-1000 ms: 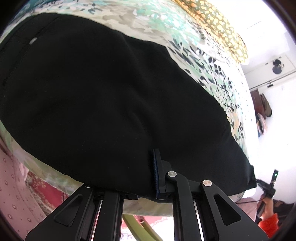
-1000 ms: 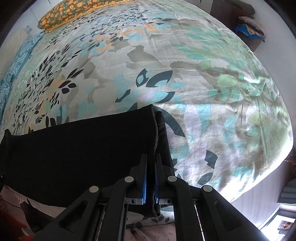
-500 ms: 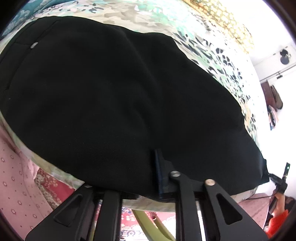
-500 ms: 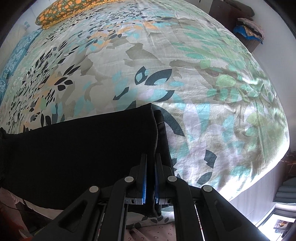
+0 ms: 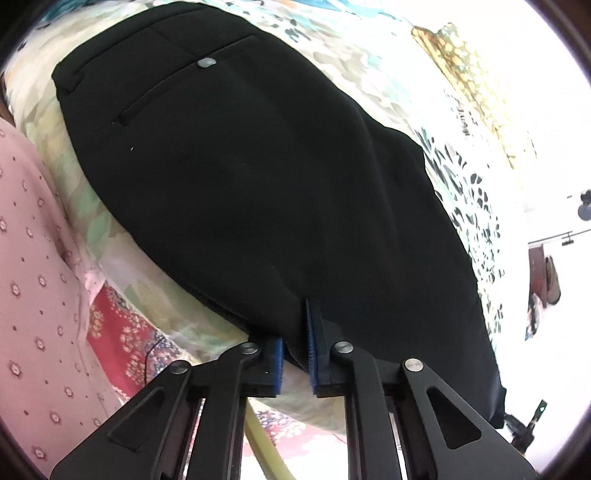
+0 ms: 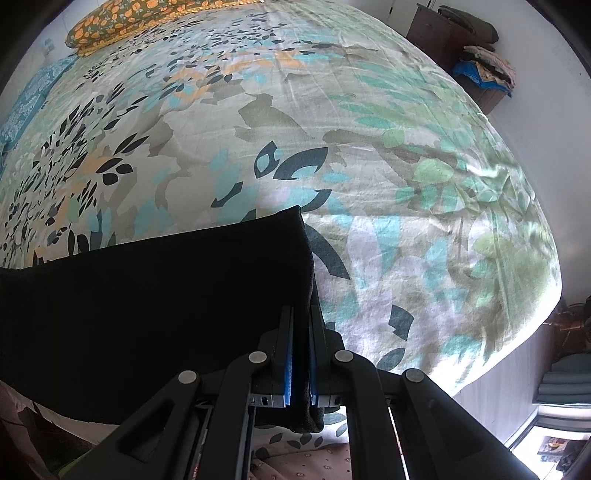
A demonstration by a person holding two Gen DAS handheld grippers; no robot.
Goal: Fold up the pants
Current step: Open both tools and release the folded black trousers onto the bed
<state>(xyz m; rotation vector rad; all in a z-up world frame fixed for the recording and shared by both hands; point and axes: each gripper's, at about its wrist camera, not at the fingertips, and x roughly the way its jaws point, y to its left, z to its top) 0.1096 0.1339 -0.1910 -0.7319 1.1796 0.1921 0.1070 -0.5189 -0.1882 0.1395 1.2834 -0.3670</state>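
Note:
Black pants (image 5: 258, 177) lie flat along the near edge of a bed with a leaf-print sheet (image 6: 332, 129). The waistband and a back pocket with a grey button (image 5: 206, 63) are at the far left in the left wrist view. My left gripper (image 5: 293, 354) is shut on the near edge of the pants, its blue pads pinching the cloth. My right gripper (image 6: 301, 343) is shut on the hem end of the pants (image 6: 147, 288), at the leg's near right corner. The right gripper also shows small at the lower right of the left wrist view (image 5: 517, 424).
An orange-patterned pillow (image 6: 122, 20) lies at the head of the bed. A wooden cabinet with piled clothes (image 6: 476, 62) stands by the far wall. A pink dotted cloth (image 5: 33, 295) and a red patterned rug (image 5: 122, 332) are below the bed's near edge.
My left gripper has shifted along the near edge and now both pads show, clamped on the cloth; the waistband and pocket button have come into view. The right gripper still holds the hem.

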